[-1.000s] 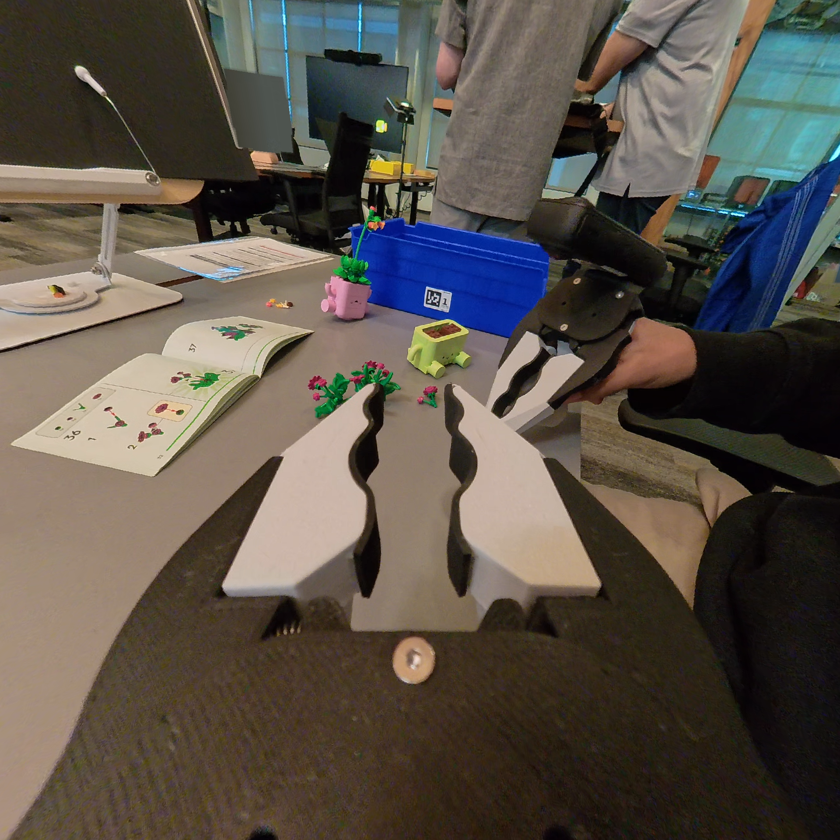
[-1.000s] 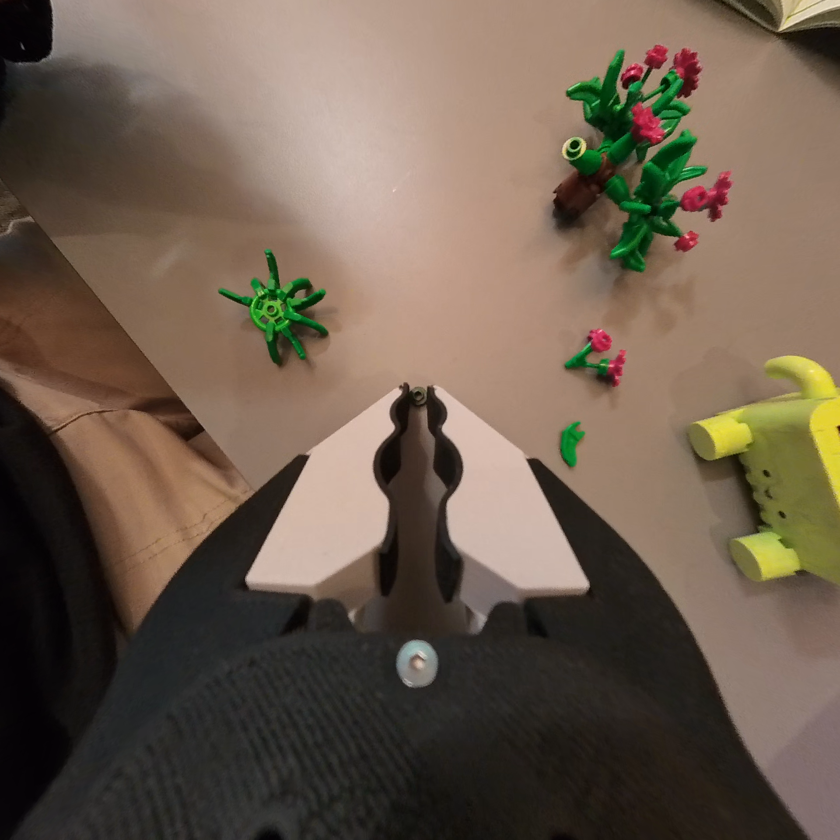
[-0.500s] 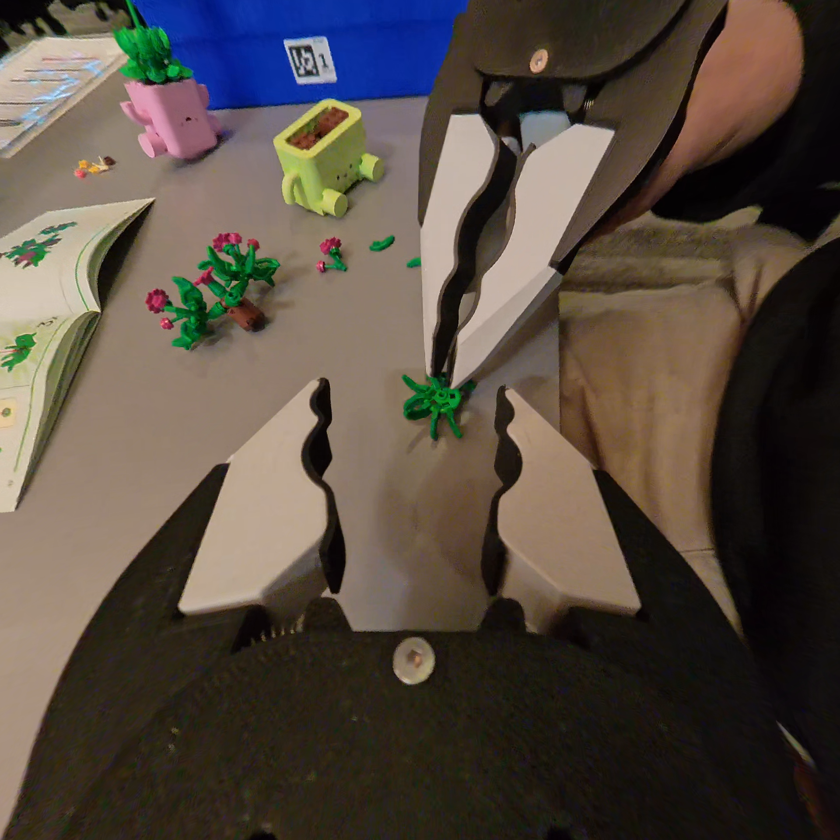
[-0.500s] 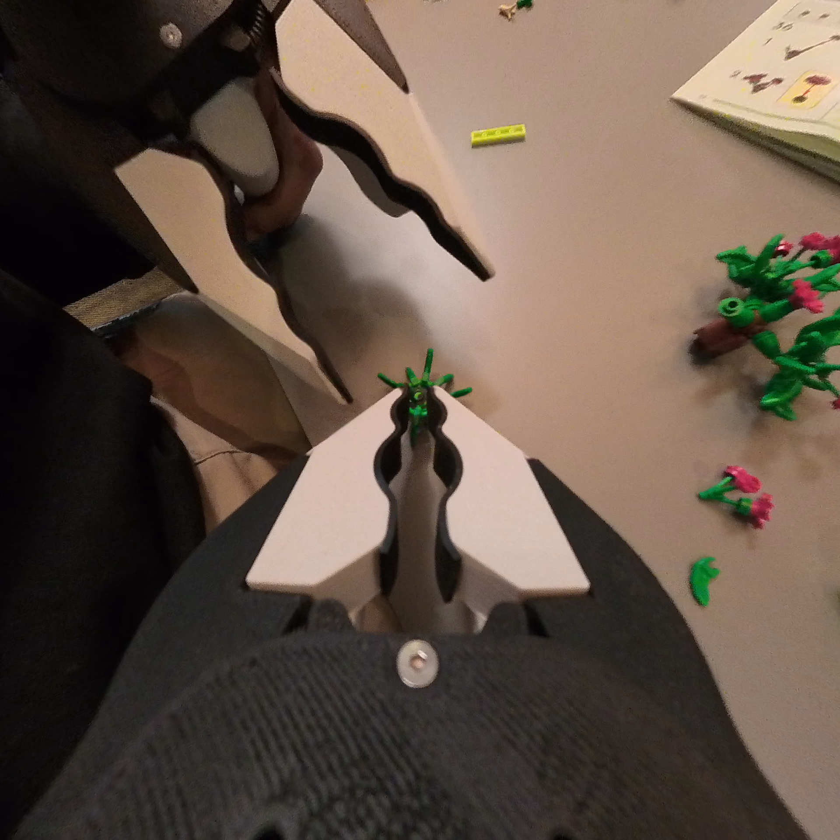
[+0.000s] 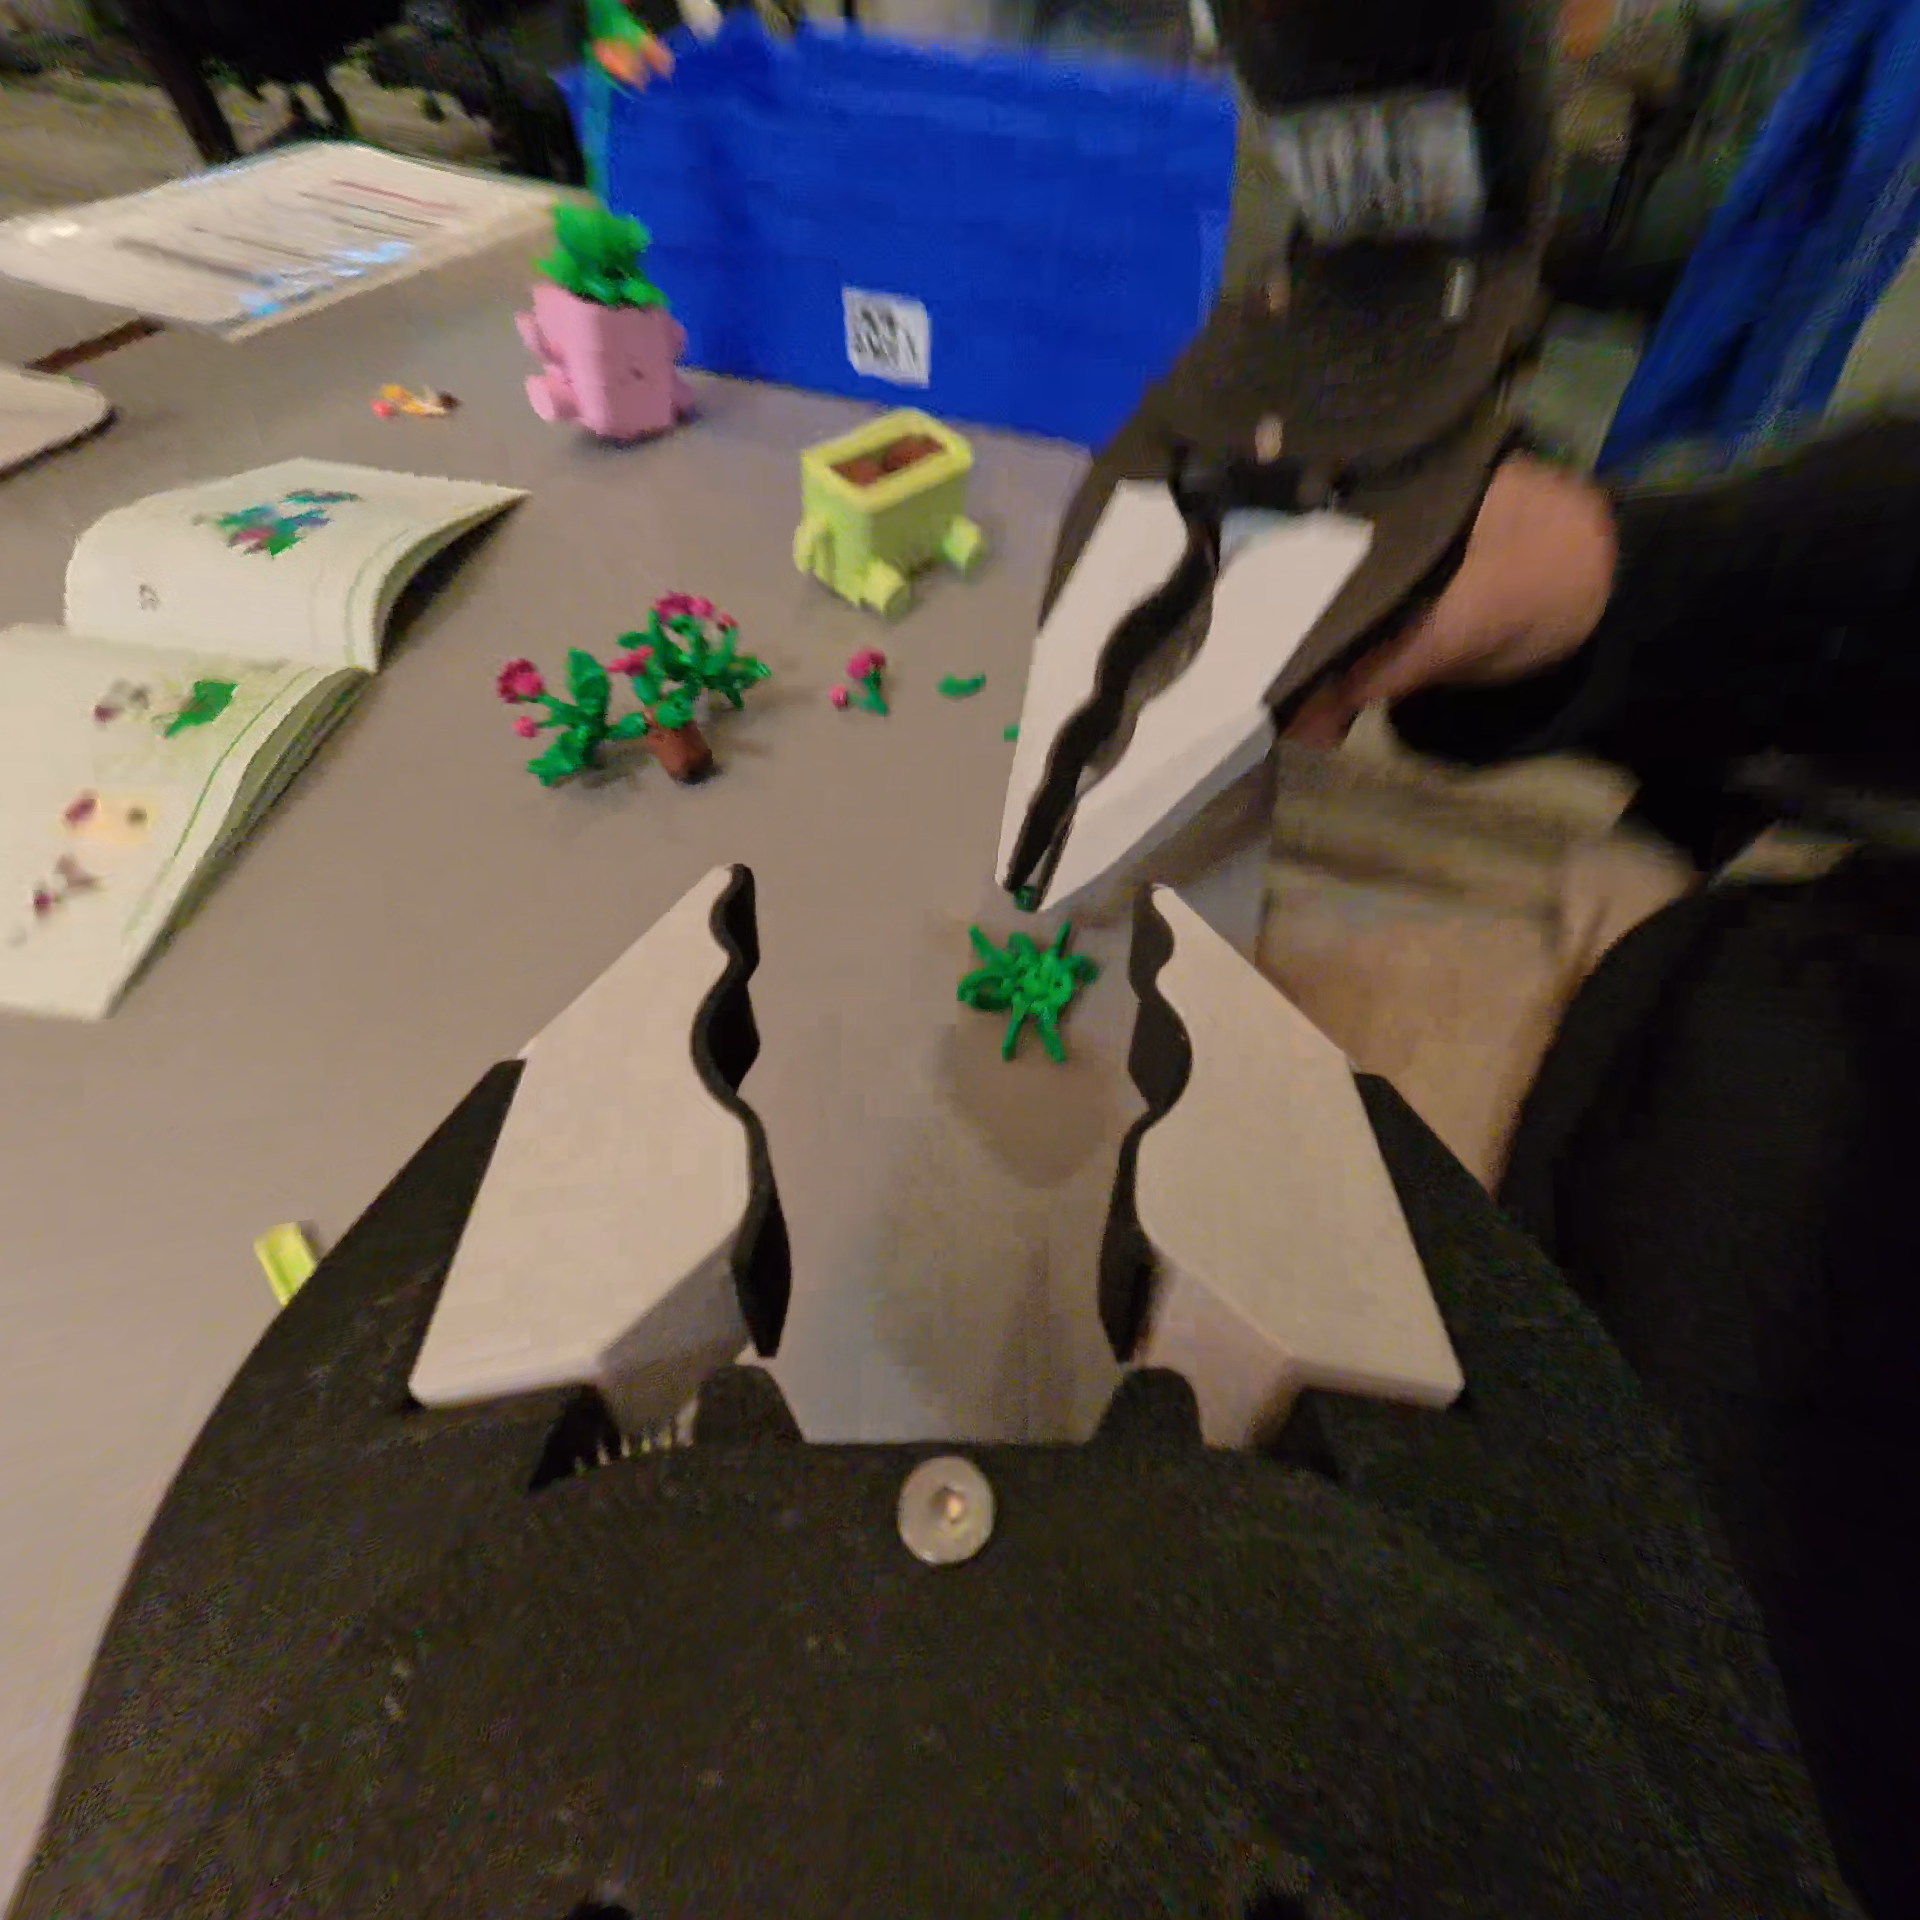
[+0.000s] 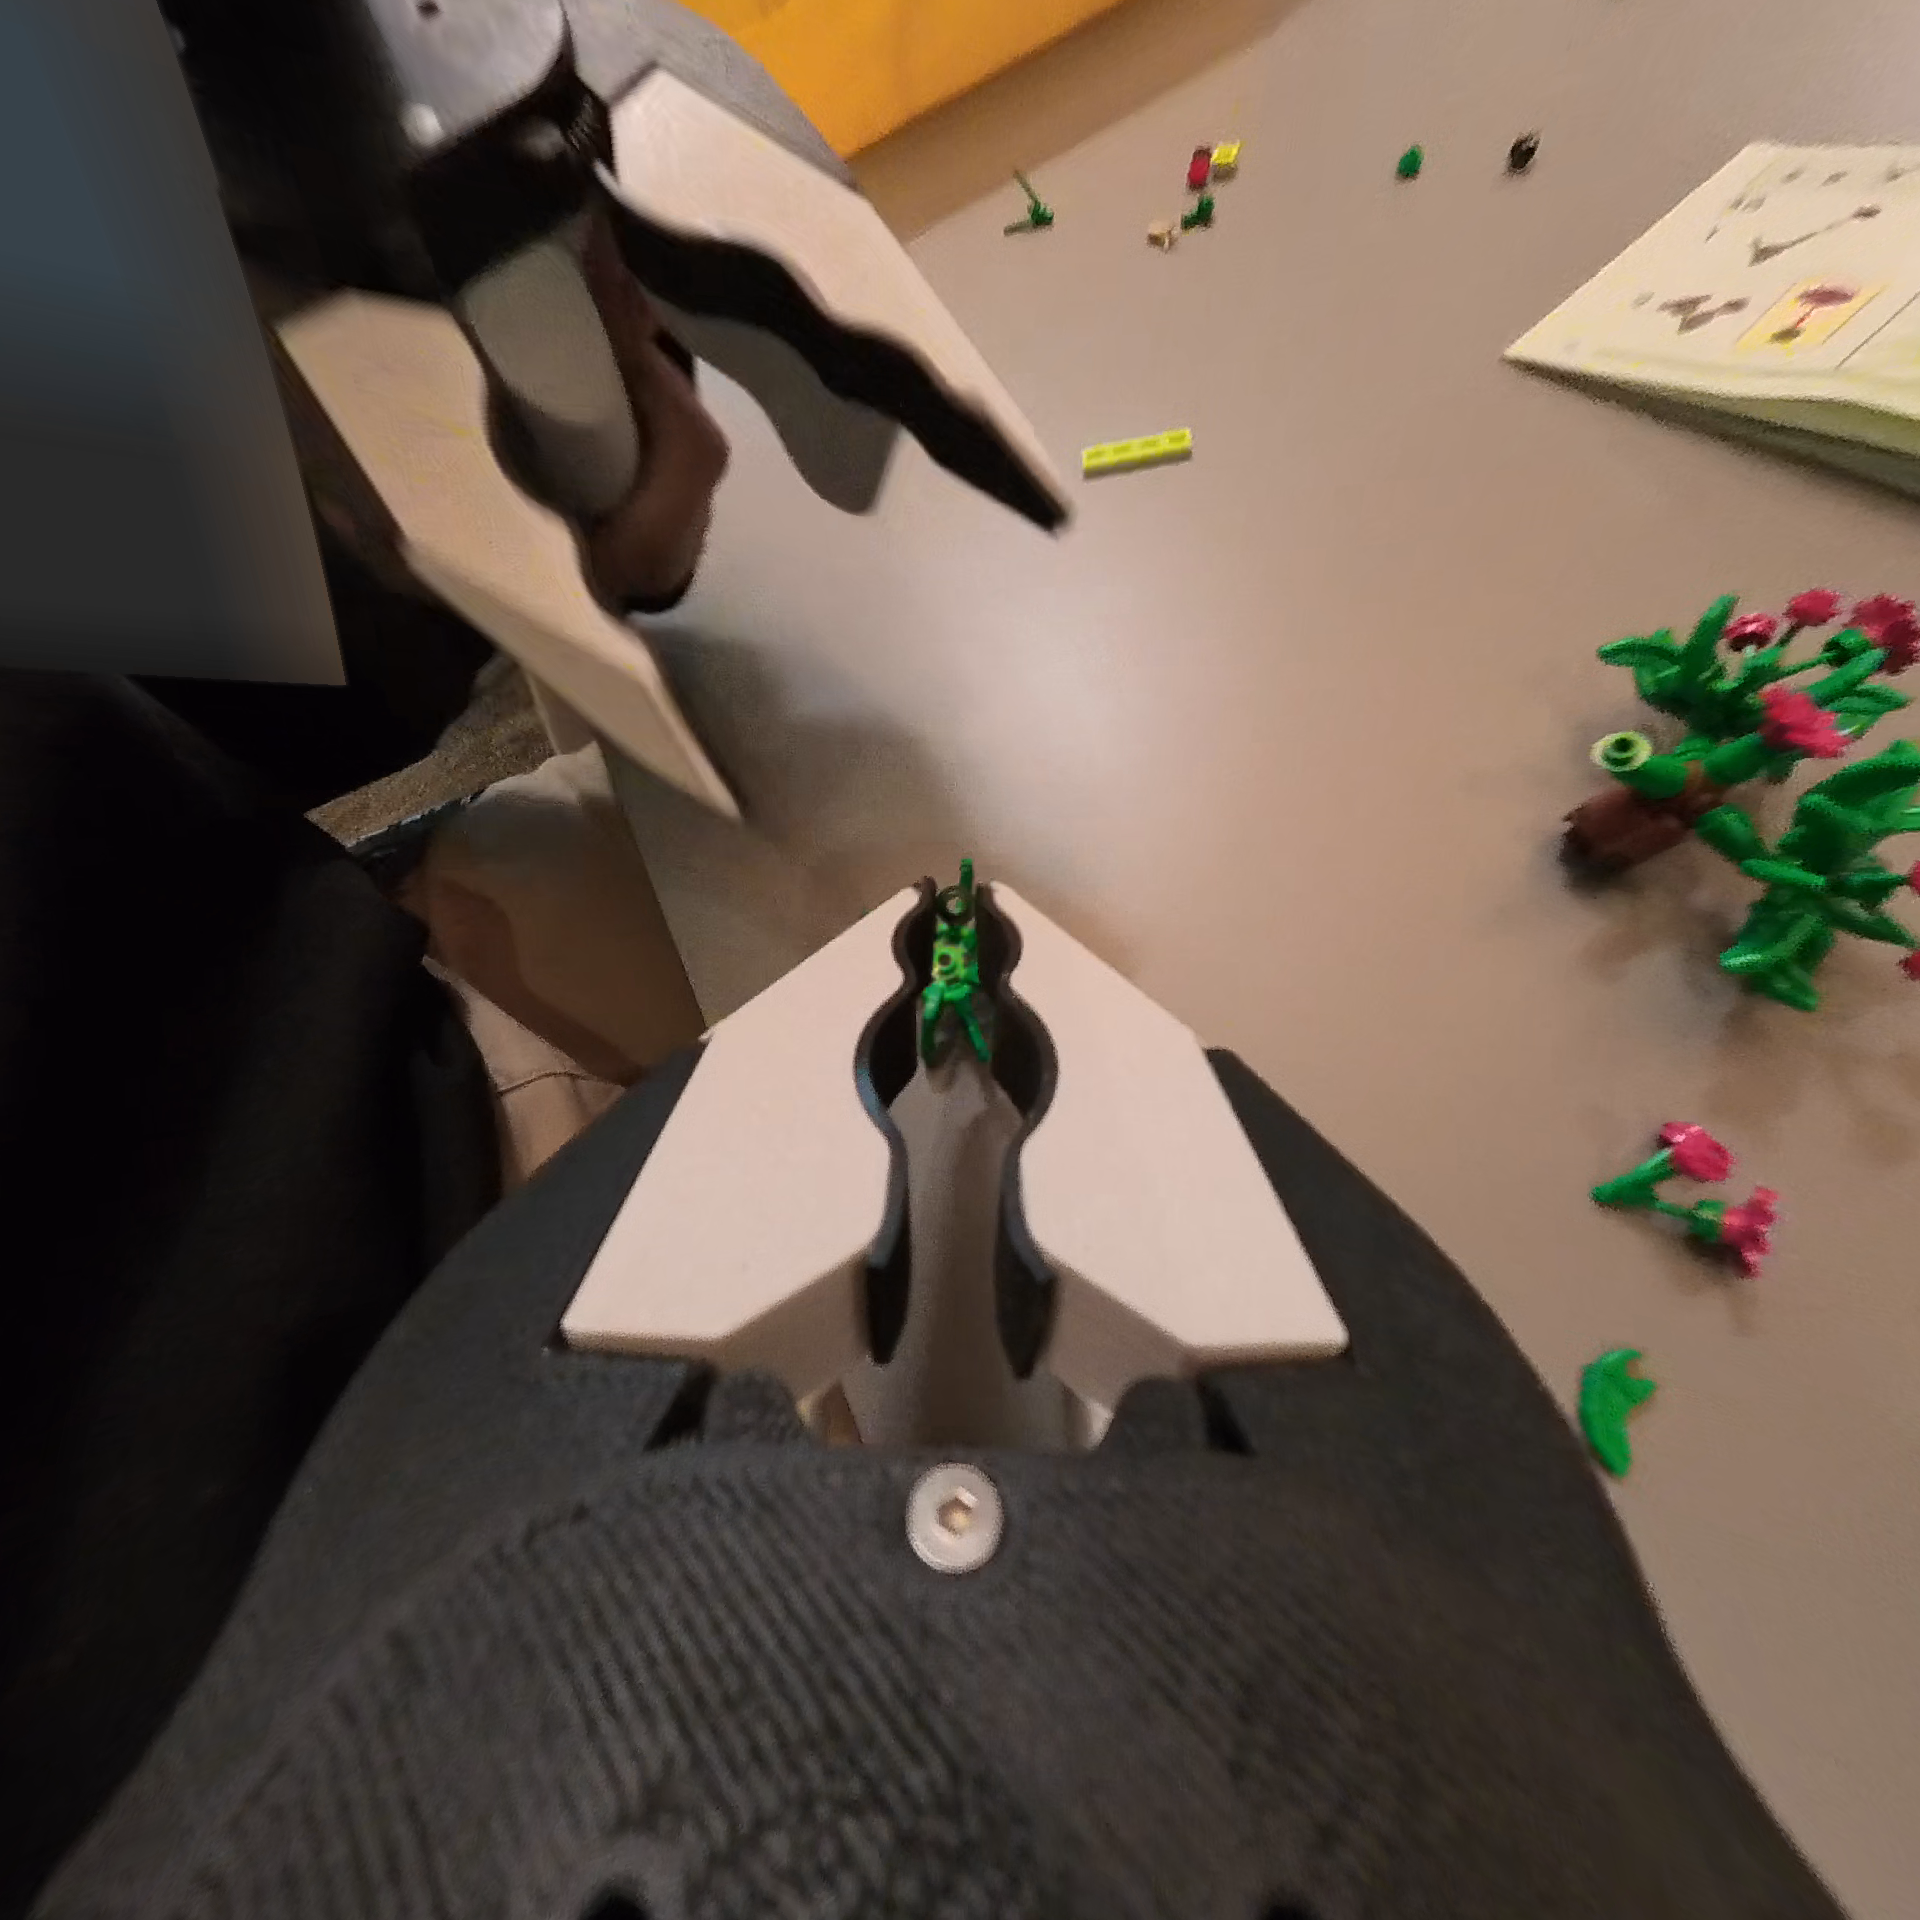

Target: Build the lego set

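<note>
A green spiky leaf piece point(image 5: 1023, 982) lies on the grey table near its right edge. My left gripper point(image 5: 940, 894) is open and empty, with the leaf piece just ahead between its fingertips, closer to the right one. My right gripper point(image 6: 956, 894) is shut on a small green piece point(image 5: 1023, 896) and points down just above and behind the leaf piece. In the right wrist view the leaf piece point(image 6: 951, 987) shows through the gap between the fingers. The left gripper also shows there point(image 6: 888, 665), open.
A flower plant with a brown stem point(image 5: 675, 696), a pink flower sprig point(image 5: 862, 681) and a green leaf point(image 5: 961, 684) lie on the table. A lime pot point(image 5: 883, 509), a pink pot point(image 5: 608, 353), a blue bin point(image 5: 914, 208) and an open booklet point(image 5: 208, 644) stand farther off. A lime plate point(image 6: 1138, 452) lies loose. The tips of one gripper are about 4 cm away from the tips of the other. From the left gripper's tips to the lime plate point(image 6: 1138, 452) is close to 12 cm.
Both grippers have come together at the spiky leaf piece. The left gripper has opened wider. The right gripper's tips have lifted slightly off the leaf piece, still shut.
</note>
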Available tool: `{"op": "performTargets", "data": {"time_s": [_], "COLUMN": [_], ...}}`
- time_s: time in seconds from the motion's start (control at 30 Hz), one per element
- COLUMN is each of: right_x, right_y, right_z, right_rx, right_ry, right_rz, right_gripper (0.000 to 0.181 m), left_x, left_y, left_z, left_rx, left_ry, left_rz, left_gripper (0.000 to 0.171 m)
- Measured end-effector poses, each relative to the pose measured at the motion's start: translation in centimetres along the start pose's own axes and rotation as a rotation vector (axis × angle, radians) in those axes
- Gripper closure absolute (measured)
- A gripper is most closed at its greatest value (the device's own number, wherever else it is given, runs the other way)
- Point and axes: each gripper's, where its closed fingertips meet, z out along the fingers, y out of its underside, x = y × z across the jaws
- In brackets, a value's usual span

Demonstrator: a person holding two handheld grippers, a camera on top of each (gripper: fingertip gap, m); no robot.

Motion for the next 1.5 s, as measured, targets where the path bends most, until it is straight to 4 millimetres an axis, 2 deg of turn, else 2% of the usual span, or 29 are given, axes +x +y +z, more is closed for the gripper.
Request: {"op": "performTargets", "data": {"time_s": [0.07,0.1,0.17,0.27,0.33,0.5,0.67,0.8,1.0,1.13,1.27,1.5], "right_x": [0.3,0.5,0.4,-0.3,-0.6,-0.2,-0.3,-0.3,0.0,0.1,0.3,0.4], "right_y": [-0.1,-0.2,-0.4,-0.4,-0.1,1.6,2.3,2.7,3.2,3.4,3.7,3.4], "right_z": [-0.5,-0.7,-1.1,-1.1,-0.8,-0.3,0.0,0.3,0.1,0.1,-0.2,-0.7], "right_rx": [0.004,0.005,0.018,0.04,0.041,-0.011,-0.067,-0.092,-0.113,-0.12,-0.127,-0.089], "right_ry": [0.008,0.015,0.014,-0.026,-0.052,-0.042,-0.088,-0.091,-0.08,-0.072,-0.067,-0.029], "right_rz": [-0.022,-0.038,-0.075,-0.113,-0.141,-0.251,-0.234,-0.273,-0.28,-0.284,-0.25,-0.257], "right_gripper": [0.176,0.176,0.176,0.176,0.176,0.176,0.176,0.176,0.176,0.176,0.176,0.176], "left_x": [0.4,1.0,3.0,5.2,5.4,5.5,4.1,3.3,2.4,2.2,2.0,1.8], "left_y": [-1.3,-1.3,-0.5,1.7,2.7,4.3,5.7,5.5,4.9,4.6,4.2,3.5], "left_z": [-2.3,-3.2,-4.0,-2.9,-1.6,1.7,3.1,3.6,4.3,4.9,4.7,4.6], "left_rx": [0.117,0.172,0.246,0.295,0.311,0.204,0.178,0.215,0.28,0.289,0.326,0.333], "left_ry": [0.008,0.021,0.091,0.12,0.077,-0.075,-0.267,-0.344,-0.349,-0.297,-0.252,-0.207], "left_rz": [-0.252,-0.408,-0.734,-1.076,-1.179,-1.232,-1.288,-1.307,-1.334,-1.336,-1.338,-1.279], "left_gripper": [0.124,0.137,0.151,0.157,0.164,0.168,0.161,0.157,0.155,0.163,0.17,0.171]}}
